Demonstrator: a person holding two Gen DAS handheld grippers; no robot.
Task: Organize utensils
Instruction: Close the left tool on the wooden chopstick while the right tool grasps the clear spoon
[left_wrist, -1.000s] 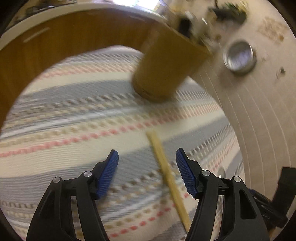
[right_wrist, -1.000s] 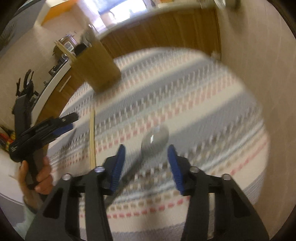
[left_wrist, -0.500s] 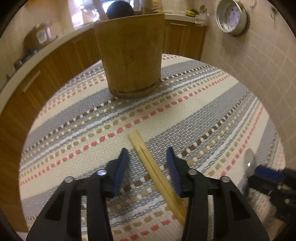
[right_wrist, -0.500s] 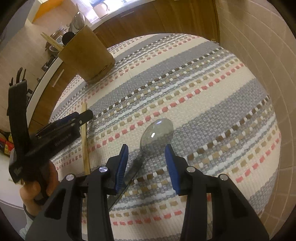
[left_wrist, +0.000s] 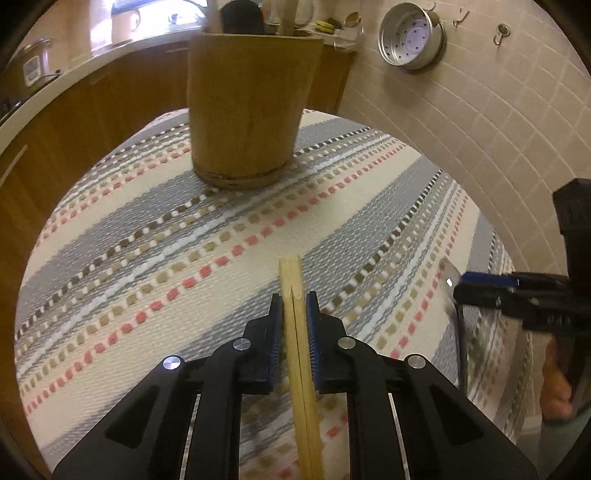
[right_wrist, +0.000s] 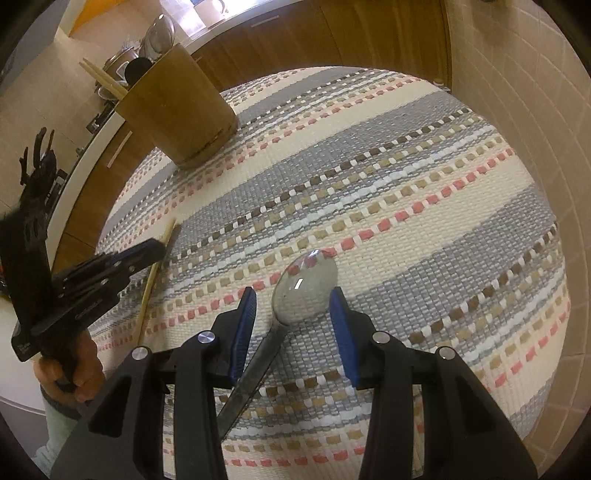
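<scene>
My left gripper (left_wrist: 293, 301) is shut on a pair of wooden chopsticks (left_wrist: 300, 354) that lie on the striped mat (left_wrist: 147, 236); it also shows in the right wrist view (right_wrist: 157, 249). A wooden utensil holder (left_wrist: 251, 107) stands upright on the mat beyond, with chopsticks and a dark utensil in it; it also shows in the right wrist view (right_wrist: 177, 107). My right gripper (right_wrist: 293, 301) is open, its jaws on either side of a metal spoon (right_wrist: 295, 295) that lies flat on the mat. The spoon shows at the right in the left wrist view (left_wrist: 452, 291).
A tiled wall (left_wrist: 480, 129) runs along the right of the mat, with a metal strainer pot (left_wrist: 412, 37) hung on it. Wooden cabinets (left_wrist: 92, 110) and a counter with pots stand behind and to the left.
My left gripper has closed on the chopsticks. My right gripper has moved forward, so the spoon's bowl now lies between its open jaws.
</scene>
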